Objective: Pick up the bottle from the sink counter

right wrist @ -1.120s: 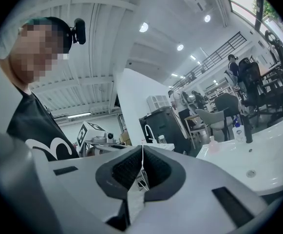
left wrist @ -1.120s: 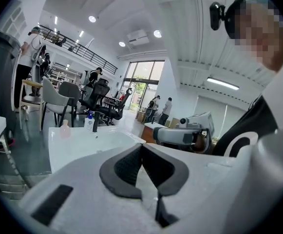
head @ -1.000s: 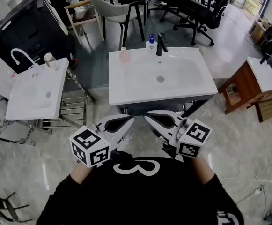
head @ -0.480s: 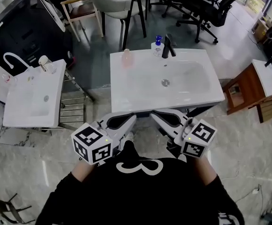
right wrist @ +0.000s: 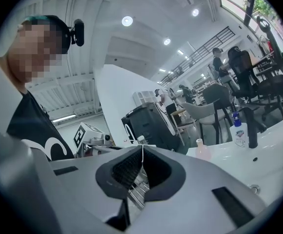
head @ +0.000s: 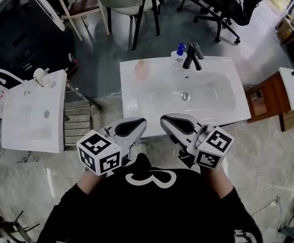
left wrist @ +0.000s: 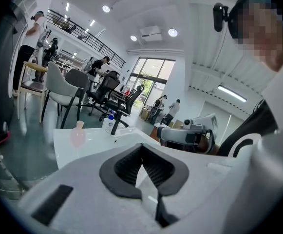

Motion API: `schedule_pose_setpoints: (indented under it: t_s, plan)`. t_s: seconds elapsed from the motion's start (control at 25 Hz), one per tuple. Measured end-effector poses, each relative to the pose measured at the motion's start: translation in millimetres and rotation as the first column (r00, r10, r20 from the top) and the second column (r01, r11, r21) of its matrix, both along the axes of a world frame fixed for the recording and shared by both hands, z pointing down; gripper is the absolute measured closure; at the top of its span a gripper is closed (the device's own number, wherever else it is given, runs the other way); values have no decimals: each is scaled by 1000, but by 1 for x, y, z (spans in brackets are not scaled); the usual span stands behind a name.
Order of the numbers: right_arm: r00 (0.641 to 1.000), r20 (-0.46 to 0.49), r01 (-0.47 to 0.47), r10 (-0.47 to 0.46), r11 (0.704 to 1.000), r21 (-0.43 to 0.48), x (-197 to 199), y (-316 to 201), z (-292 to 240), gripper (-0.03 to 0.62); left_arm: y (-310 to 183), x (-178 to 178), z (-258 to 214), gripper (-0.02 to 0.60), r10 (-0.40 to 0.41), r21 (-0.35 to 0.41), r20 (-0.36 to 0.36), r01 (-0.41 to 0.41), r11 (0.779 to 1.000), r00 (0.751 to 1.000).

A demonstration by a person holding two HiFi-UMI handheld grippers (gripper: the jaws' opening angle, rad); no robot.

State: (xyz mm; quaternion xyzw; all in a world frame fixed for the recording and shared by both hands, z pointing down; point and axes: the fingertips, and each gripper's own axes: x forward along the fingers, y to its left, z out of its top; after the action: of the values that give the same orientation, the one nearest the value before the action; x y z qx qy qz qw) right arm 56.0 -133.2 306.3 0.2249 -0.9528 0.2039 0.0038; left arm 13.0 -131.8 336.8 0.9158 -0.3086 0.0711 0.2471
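1. Reaching across the basin is required first: both grippers are held low at the near edge of the white ceramic sink counter (head: 131,104), well short of its back rim.
2. The left gripper (head: 135,125) and the right gripper (head: 170,121) are each seen with jaws pressed together on nothing. The chosen one is to be opened wide before arrival.
3. Two bottles are found on the back rim: a pale pink translucent bottle (head: 140,70) towards the left, and a clear bottle with a blue pump cap (head: 178,54) just beside the black tap (head: 192,59). Which one is meant cannot be told.
4. The body is best clamped at mid-height and kept upright. The tap is to be avoided if the blue-capped one is taken.
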Motion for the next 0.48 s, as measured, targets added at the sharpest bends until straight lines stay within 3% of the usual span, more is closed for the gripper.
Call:
schedule_pose_setpoints:
  t_s: [0.48]
  plan:
    - [999,-6,-42,42,997,-67,-29,-85,18,579,-80,-33,23,566,15,-64,-13,-16,998,1000]
